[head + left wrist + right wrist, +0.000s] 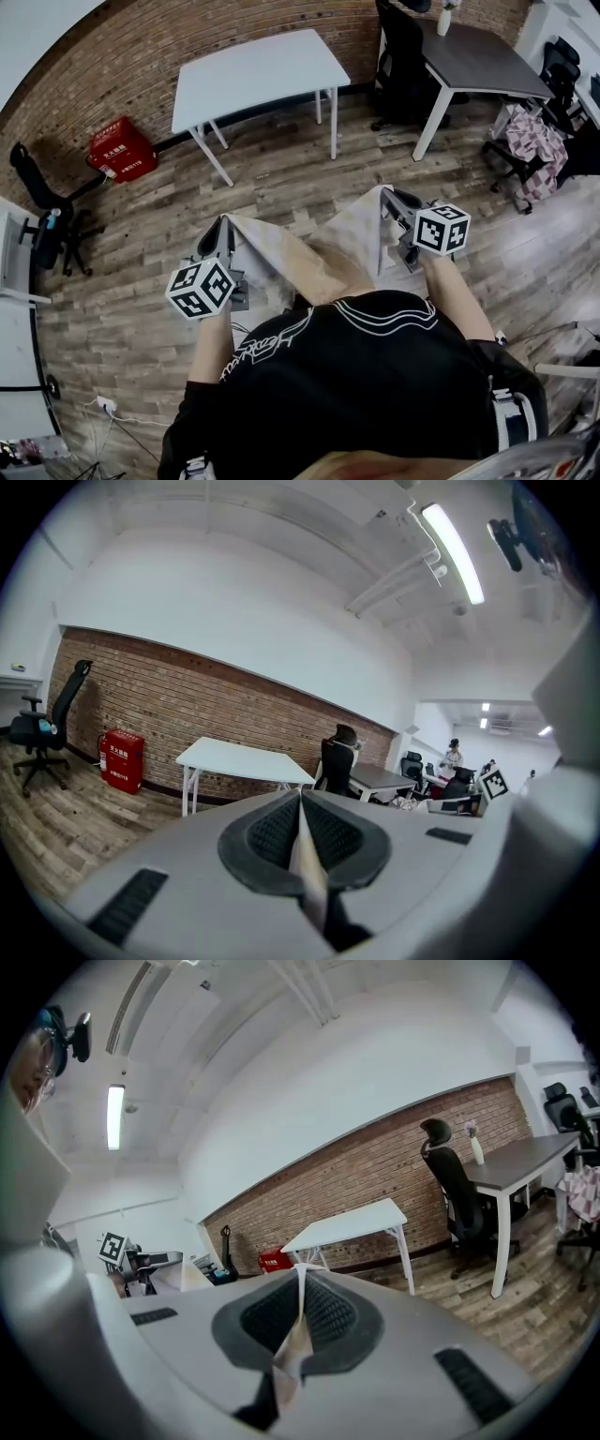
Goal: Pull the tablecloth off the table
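Observation:
The beige tablecloth (309,255) hangs slack between my two grippers in front of the person's body, well away from the bare white table (258,73) at the back. My left gripper (221,225) is shut on one corner of the cloth, a thin strip of the tablecloth (307,860) pinched between its dark pads (274,834). My right gripper (389,197) is shut on the other corner, the tablecloth's edge (295,1335) showing between its pads (328,1314). Both grippers are held at about the same height.
A red box (122,150) stands against the brick wall at the left. A black office chair (42,202) is further left. A dark desk (483,56) with black chairs (403,61) stands at the back right. Wooden floor lies between me and the white table.

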Available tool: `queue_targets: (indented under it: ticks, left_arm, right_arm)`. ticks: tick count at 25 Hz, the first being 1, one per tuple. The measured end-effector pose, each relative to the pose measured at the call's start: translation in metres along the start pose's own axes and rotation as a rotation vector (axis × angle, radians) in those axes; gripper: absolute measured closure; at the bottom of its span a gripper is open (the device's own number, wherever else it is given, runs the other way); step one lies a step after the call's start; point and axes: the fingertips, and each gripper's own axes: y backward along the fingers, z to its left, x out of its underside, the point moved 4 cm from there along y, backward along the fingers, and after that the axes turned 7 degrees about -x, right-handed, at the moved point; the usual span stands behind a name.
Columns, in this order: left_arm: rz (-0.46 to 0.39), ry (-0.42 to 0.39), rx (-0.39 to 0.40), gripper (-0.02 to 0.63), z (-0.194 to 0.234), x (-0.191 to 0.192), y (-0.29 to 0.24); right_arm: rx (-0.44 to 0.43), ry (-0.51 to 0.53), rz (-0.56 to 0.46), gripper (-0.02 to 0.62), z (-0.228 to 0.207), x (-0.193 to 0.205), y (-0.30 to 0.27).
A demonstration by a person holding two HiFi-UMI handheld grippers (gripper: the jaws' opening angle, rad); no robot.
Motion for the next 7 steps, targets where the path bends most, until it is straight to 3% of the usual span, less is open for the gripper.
queue_targets:
  ticks: [7]
  left_arm:
    - [0.007, 0.003, 0.012, 0.6, -0.0057, -0.0008, -0.0083]
  right_arm:
    - [0.004, 0.006, -0.014, 0.598, -0.0007, -0.0095, -0.0016]
